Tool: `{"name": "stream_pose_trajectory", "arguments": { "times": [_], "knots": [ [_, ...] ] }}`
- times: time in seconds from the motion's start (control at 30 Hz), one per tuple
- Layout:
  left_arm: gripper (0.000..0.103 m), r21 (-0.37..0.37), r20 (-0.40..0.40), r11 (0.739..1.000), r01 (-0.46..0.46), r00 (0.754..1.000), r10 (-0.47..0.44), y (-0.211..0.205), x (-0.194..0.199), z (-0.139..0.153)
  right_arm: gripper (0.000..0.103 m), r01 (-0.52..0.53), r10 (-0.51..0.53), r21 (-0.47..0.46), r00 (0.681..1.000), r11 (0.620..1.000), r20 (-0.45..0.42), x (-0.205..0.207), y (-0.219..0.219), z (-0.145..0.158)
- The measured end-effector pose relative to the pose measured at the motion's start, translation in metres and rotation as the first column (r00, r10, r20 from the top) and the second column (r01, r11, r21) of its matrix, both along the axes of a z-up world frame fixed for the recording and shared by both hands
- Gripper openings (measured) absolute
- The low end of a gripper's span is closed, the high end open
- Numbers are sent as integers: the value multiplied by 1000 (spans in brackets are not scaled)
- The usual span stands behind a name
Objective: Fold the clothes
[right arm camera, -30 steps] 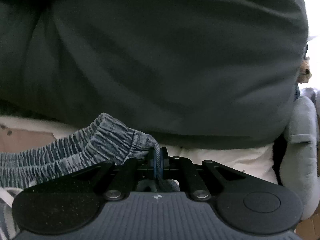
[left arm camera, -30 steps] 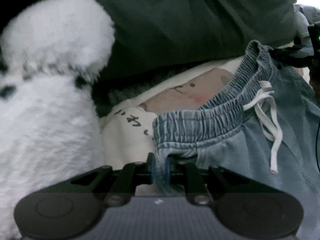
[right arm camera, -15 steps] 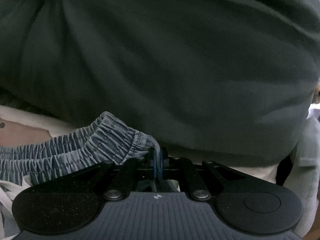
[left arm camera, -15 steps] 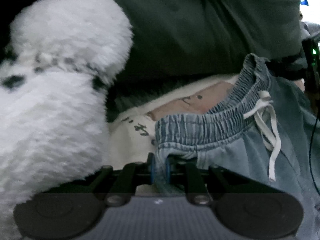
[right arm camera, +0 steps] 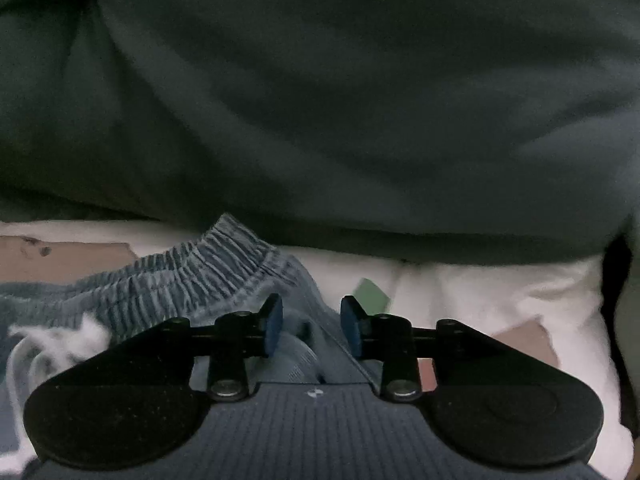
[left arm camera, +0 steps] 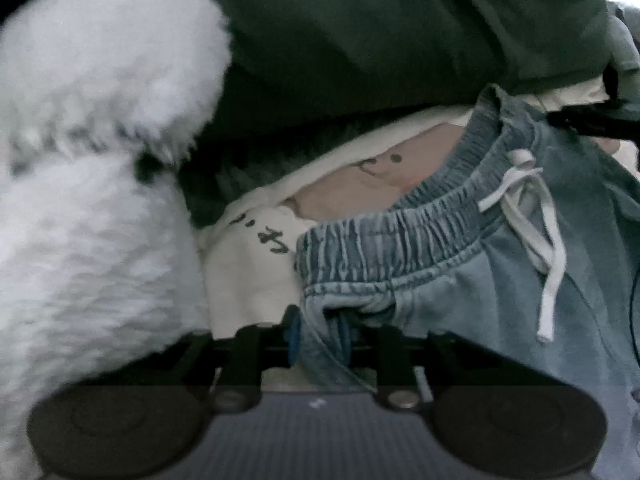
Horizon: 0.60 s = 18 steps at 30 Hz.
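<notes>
Both grips have loosened since earlier: the right hand-held gripper point(right arm camera: 311, 330) is opening, clear of the shorts point(right arm camera: 224, 272); the left hand-held gripper point(left arm camera: 318, 334) is opening around their waistband corner. Shorts lie flat near the dark pillow point(right arm camera: 320, 100); folding seems barely begun.

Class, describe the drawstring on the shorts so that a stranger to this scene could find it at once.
Start at the big fluffy white plush, then look right to the light blue denim shorts lying on the cream printed cloth. At the middle of their gathered elastic waistband hangs the white drawstring, the only cord there, tied in a bow with loose ends.
</notes>
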State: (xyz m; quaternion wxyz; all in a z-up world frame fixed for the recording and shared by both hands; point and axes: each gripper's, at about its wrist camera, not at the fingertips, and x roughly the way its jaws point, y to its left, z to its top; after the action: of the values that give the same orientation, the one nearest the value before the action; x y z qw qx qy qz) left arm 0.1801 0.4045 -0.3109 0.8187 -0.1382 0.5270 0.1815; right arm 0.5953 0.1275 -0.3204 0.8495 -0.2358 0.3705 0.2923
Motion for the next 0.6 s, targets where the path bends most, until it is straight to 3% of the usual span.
{"name": "stream_pose_trajectory", "arguments": {
  "times": [0.1,0.17,0.27,0.33,0.47,0.6],
  "knots": [
    [29,10,7,1000,-7,1000,7,-7,-2,14,40,10,-9,41,1000,999,-20,-8,-35,21],
    [42,23,15,1000,3,1000,-3,-12,0,21,40,16,-16,57,1000,998,-16,-18,-51,35],
    [43,57,18,998,16,1000,-17,-23,7,28,42,37,-37,71,999,997,1,-39,-70,59],
    [43,72,19,997,25,999,-27,-31,13,33,42,63,-64,74,998,995,8,-56,-122,70],
    [44,50,23,997,62,998,-63,-52,34,40,42,153,-153,51,988,987,6,-70,-180,78],
    [49,31,37,990,135,990,-136,-72,68,44,42,292,-292,63,956,954,-7,-83,-240,67]
  ]
}}
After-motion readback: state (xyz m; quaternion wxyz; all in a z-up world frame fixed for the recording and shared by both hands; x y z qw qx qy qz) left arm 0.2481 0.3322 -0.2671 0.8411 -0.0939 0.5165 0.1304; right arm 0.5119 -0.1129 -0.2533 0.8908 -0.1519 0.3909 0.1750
